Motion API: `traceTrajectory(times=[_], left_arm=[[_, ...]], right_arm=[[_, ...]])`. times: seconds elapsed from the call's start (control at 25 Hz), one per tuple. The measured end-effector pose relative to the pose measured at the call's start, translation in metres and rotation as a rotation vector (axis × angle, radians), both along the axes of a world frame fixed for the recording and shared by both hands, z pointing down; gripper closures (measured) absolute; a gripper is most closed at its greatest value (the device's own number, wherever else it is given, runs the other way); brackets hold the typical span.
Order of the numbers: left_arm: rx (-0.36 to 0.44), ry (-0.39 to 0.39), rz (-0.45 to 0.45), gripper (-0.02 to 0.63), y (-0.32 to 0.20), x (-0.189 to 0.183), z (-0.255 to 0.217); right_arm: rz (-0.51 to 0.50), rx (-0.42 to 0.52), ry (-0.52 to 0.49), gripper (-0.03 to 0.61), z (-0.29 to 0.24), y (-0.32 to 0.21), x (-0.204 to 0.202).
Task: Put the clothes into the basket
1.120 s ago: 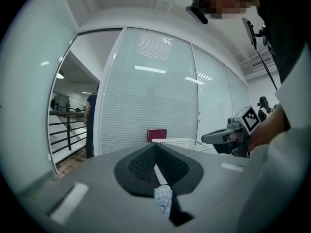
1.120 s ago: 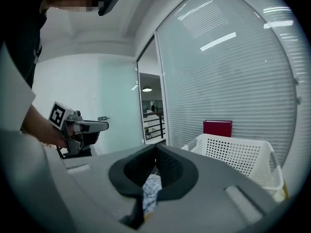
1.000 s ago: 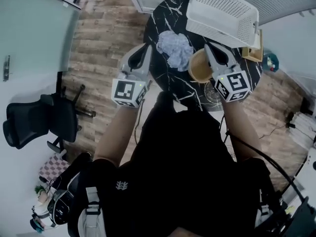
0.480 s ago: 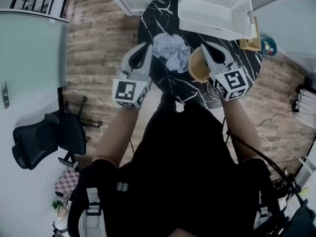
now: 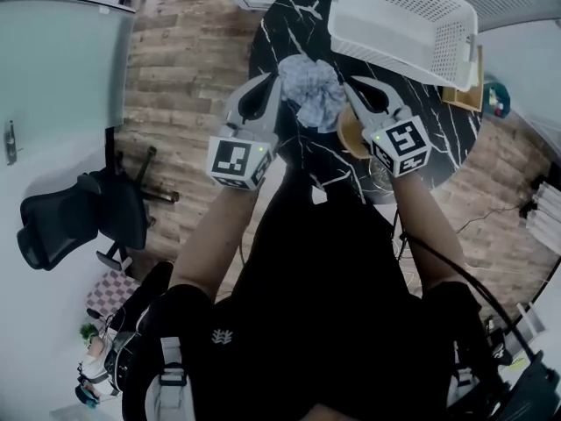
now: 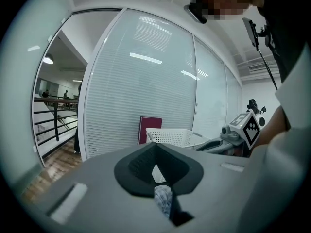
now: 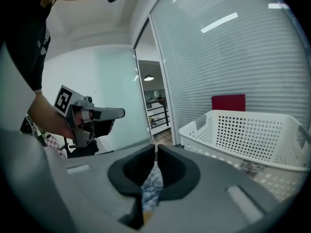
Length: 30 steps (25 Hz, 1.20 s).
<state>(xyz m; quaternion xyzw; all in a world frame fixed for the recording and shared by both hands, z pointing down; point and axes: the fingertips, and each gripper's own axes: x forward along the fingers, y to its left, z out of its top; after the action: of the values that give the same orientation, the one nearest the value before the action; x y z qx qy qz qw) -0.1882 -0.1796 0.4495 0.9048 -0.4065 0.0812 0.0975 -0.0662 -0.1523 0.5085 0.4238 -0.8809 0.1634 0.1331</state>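
Note:
A crumpled pale blue-and-white cloth lies on the round black marble table, in front of the white perforated basket. My left gripper points at the cloth's left edge with its jaws together. The cloth shows through the gap below its pads, and nothing is pinched. My right gripper is at the cloth's right edge. Its jaws stand almost together and are just beginning to open. The cloth shows below them, not pressed between the pads. The basket is empty as far as I can see.
A round tan bowl sits on the table partly under my right gripper, with a glass object near the table's front edge. A dark red book leans behind the basket. A black office chair stands on the wooden floor to the left.
Both grippers have moved forward and inward, closing in on the two sides of the cloth. The right gripper has shifted left, over the tan bowl. The cloth has stayed on the table.

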Motion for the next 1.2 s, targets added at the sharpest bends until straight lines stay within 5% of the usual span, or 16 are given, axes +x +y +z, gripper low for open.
traceTrajectory(times=[0.16,0.56,1.2], left_arm=[[-0.016,-0.012,-0.057,0.607,-0.011,-0.005,0.017],[-0.049,-0.029,-0.102,0.607,-0.024,-0.007,0.058],[-0.097,-0.018,-0.135,0.607,-0.027,-0.023,0.096]], right_arm=[[-0.092,-0.028,0.018,0.533,0.024,-0.012,-0.018],[-0.255,-0.101,0.117,0.310,0.087,-0.028,-0.052],[-0.448,-0.184,0.305,0.233,0.158,-0.036,-0.086]])
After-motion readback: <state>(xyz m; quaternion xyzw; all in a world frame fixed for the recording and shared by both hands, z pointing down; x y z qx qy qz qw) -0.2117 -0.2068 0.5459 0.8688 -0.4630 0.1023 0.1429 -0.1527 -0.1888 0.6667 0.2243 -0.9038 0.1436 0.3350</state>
